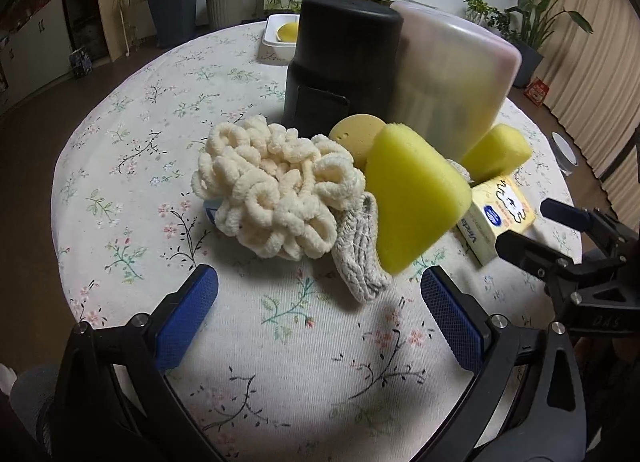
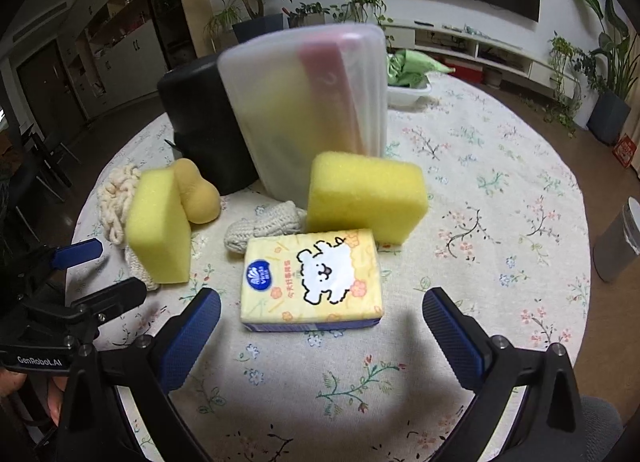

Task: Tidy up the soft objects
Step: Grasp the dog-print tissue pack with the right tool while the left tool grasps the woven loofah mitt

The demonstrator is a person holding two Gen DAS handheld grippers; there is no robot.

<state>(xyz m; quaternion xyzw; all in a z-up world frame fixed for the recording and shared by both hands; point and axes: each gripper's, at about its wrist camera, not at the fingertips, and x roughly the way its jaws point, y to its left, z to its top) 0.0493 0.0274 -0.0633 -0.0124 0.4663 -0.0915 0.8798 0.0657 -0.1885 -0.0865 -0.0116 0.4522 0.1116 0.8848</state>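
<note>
Reaching for the tissue pack looks like the step in hand: right tool hangs just short of it, jaws wide apart, nothing held. Best to straddle the pack's short sides, drop low to the counter, squeeze gently since it will dent. Left tool is also spread and empty, short of the loop scrubber; keep it clear of the right one, which sits close beside it.

Pack: yellow, cartoon dog print, lying flat. Just behind the pack, a knit cloth and a yellow sponge leaning upright. Left of the pack, a second sponge on end, a tan round sponge behind it. Behind all, a frosted bin and a black cylinder, side by side.
</note>
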